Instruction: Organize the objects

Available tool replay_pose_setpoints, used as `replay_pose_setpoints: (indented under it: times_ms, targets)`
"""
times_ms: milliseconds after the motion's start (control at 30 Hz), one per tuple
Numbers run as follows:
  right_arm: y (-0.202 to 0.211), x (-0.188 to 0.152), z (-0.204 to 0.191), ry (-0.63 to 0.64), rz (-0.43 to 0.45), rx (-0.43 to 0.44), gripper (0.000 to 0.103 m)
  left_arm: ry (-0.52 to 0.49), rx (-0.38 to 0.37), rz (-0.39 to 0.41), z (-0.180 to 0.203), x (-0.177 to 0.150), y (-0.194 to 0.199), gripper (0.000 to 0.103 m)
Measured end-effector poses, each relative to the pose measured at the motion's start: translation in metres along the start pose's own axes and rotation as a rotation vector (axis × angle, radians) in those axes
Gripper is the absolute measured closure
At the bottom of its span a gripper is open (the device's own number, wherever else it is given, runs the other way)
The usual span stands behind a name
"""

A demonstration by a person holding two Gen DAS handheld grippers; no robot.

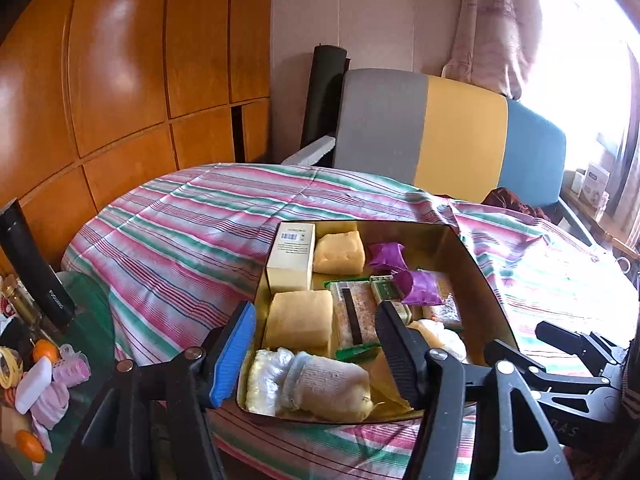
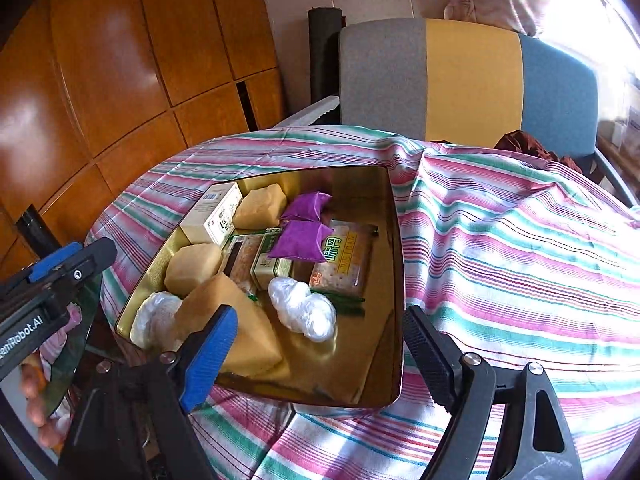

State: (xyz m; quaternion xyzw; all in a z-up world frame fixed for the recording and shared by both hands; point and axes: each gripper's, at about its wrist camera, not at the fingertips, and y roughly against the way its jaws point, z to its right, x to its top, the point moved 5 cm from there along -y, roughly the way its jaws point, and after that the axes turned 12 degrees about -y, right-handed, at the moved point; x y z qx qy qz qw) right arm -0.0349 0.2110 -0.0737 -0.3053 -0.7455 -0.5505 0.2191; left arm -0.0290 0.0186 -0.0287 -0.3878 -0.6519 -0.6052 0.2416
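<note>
Left wrist view looks down into a gold tin tray (image 1: 486,276) resting on the striped cloth (image 1: 180,224) of the table, near its front edge. The left gripper (image 1: 316,344) hangs released over the tray's near left corner, jaws wide with nothing between them; the right gripper (image 2: 316,356) is likewise spread and empty, straddling the tray's near edge.

Inside, the goods sit packed toward the left wall and far edge: a cream carton (image 1: 291,256) in the far left corner, tan wrapped blocks (image 1: 300,320) beside it, two purple sachets (image 2: 300,240) mid-tray, a flat cracker packet (image 2: 346,264) toward the right, and a crumpled clear plastic bundle (image 2: 302,314) nearer the front.

Judging by looks, the carton is light and stiff, best pinched across its narrow sides. The tan blocks seem soft and would dent, so a gentle grip across the middle suits them. The sachets are limp cloth; take them at the bulge, not a corner. The crackers are likely brittle, so hold by the packet's edges. The plastic bundle looks slippery and compressible.
</note>
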Motion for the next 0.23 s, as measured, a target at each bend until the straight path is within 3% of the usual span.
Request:
replay_pose_setpoints:
  times_ms: [100,233]
  targets:
    - [-0.0009,-0.0017,-0.0005,-0.001,-0.002,-0.005,0.017,0.001,0.02,0.019,-0.0016,-0.0007,0.0005,0.047]
    - [-0.0007,-0.0028,-0.0026,0.005,0.004,-0.013,0.017,0.005,0.012,0.004,-0.0035,-0.0012,-0.0024,0.047]
